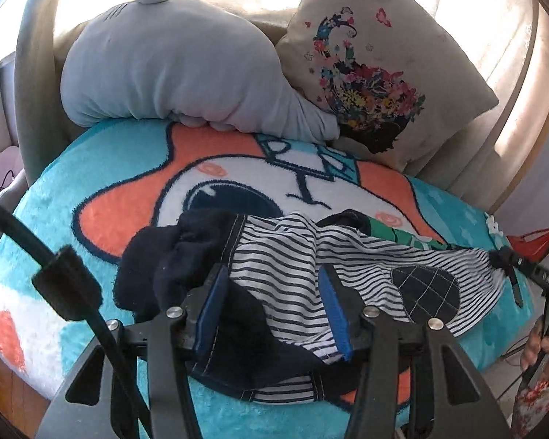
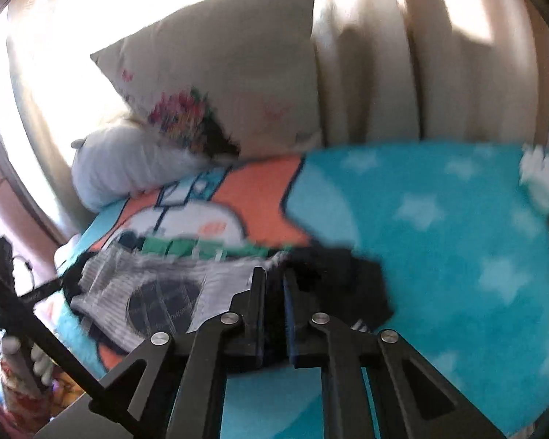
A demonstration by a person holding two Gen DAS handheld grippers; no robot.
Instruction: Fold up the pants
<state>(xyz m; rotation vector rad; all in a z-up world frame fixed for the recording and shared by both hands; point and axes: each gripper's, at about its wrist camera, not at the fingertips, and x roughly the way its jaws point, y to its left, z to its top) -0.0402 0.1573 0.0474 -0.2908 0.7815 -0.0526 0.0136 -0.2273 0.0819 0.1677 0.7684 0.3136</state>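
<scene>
Two hand-held grippers work one pair of pants (image 1: pixel 311 274), which lies bunched across the lower middle of the frame on the blue blanket (image 1: pixel 91 183), long axis left to right. The left hand-held gripper (image 1: pixel 274 300) stands spread over the striped cloth; the right hand-held gripper (image 2: pixel 274 292) is pressed together, pinching the dark end.
</scene>
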